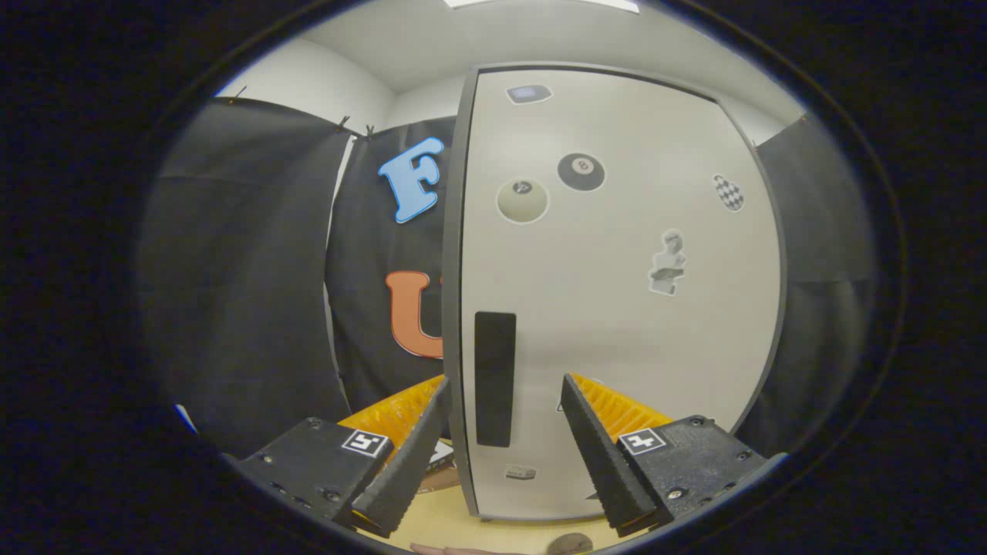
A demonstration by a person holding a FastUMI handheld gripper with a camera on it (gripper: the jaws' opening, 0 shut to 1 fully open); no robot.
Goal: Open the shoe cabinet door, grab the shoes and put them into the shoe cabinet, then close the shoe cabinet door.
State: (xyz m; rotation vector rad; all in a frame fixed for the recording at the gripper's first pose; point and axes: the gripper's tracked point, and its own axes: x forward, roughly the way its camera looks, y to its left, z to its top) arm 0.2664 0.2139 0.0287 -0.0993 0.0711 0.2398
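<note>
The shoe cabinet's pale door (617, 308) stands close in front of me, shut in its dark grey frame and dotted with stickers. Its black vertical handle (494, 378) runs along the door's left side. My gripper (505, 381) is open, and the handle and the door's left edge lie between the two fingers. The left finger (420, 439) reaches past the cabinet's left edge; the right finger (597, 439) is in front of the door face. Neither finger presses on the handle.
Black booth cloth hangs to the left (254, 293) and right (825, 270) of the cabinet. A light wooden surface (455, 524) lies under the cabinet's foot. A round brown object (569, 543) and part of a hand (463, 550) show at the near edge.
</note>
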